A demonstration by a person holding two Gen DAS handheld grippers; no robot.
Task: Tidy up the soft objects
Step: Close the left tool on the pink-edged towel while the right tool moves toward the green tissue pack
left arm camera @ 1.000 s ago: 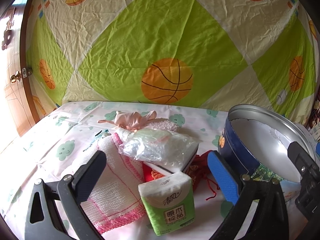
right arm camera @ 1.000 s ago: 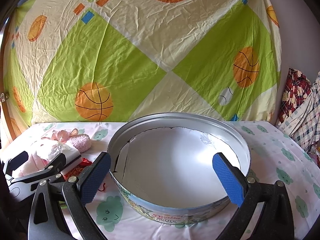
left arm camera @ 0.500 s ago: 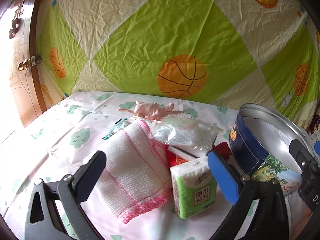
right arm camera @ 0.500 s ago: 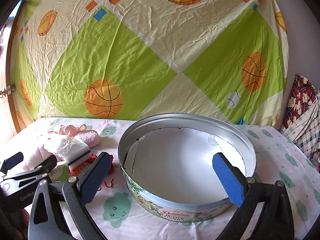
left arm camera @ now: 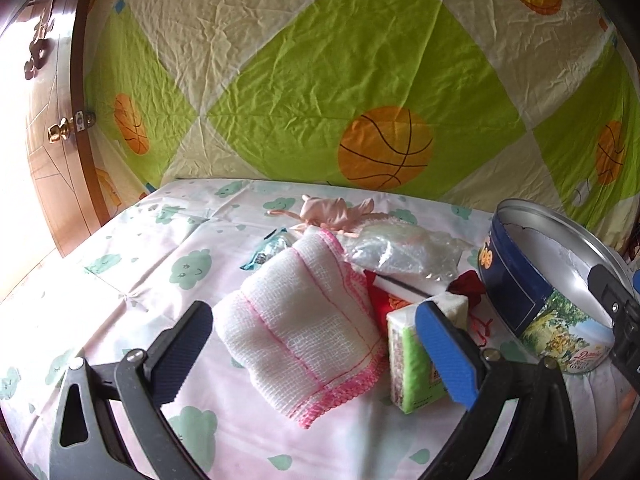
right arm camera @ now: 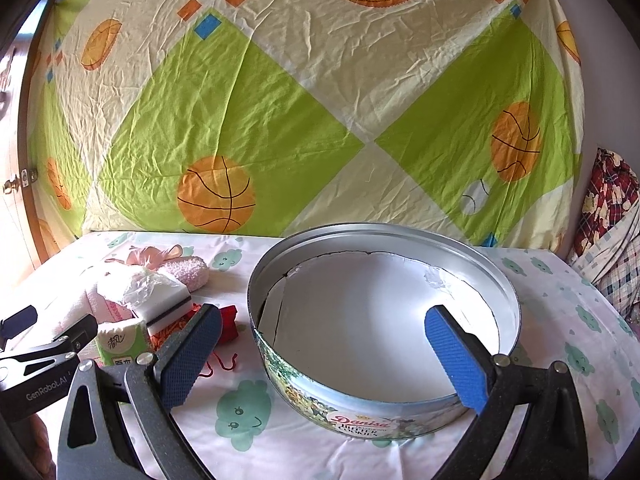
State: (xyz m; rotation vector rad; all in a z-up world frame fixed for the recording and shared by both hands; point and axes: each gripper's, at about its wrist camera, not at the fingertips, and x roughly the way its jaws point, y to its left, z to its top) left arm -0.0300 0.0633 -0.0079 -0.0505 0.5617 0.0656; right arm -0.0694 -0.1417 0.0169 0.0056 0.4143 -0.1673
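Several soft things sit heaped together on the cloud-printed sheet (left arm camera: 132, 280), and the one I judge I am lined up on is the folded white gauze cloth with pink stitched edging (left arm camera: 304, 332): it lies on the sheet directly ahead of my left gripper (left arm camera: 312, 344), between its two fingers, which are spread wide and not touching it. Just to its right stands the green-and-white tissue pack (left arm camera: 408, 364), partly behind the blue pad of the right-hand finger; a clear crinkled plastic bag (left arm camera: 404, 252) and a pink fabric piece (left arm camera: 328, 210) lie farther back. My right gripper (right arm camera: 332, 354), spread and empty, frames the round open cookie tin (right arm camera: 360, 412), presumably steadying the spot where the cloth should go.
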